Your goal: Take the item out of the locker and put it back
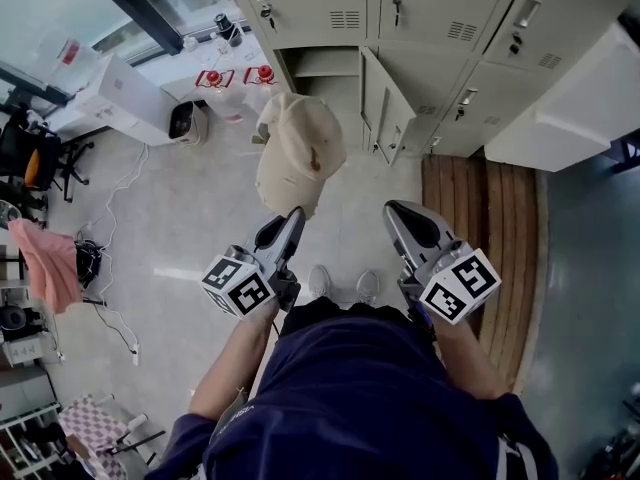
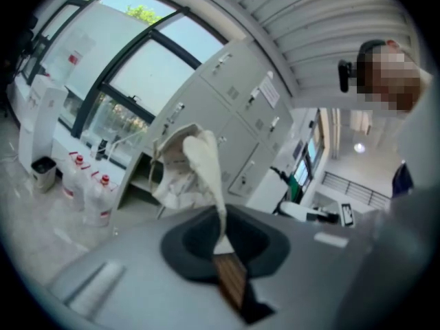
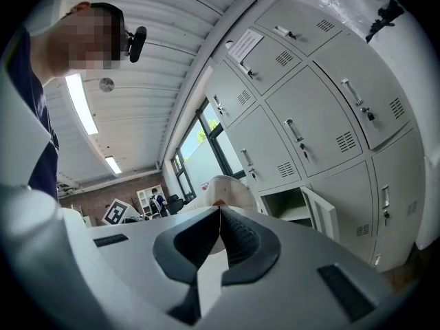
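Note:
A beige cap (image 1: pixel 300 153) hangs in the air in front of the grey lockers, and my left gripper (image 1: pixel 297 211) is shut on its lower edge. In the left gripper view the cap (image 2: pixel 192 163) rises from the pinched jaws of the left gripper (image 2: pixel 221 236). Behind it, a bottom-row locker compartment (image 1: pixel 335 88) stands open, its door (image 1: pixel 385 108) swung out to the right. My right gripper (image 1: pixel 392 208) is shut with nothing in it, level with the left one and apart from the cap. In the right gripper view the right gripper (image 3: pixel 220 215) points toward the cap (image 3: pixel 227 188) and the open compartment (image 3: pixel 292 205).
Two jugs with red caps (image 1: pixel 215 78) and a white box (image 1: pixel 130 98) stand left of the lockers. A wooden platform (image 1: pixel 490 228) lies on the right. Cables, a chair and a pink cloth (image 1: pixel 45 263) are at far left. My shoes (image 1: pixel 340 286) are on the floor below.

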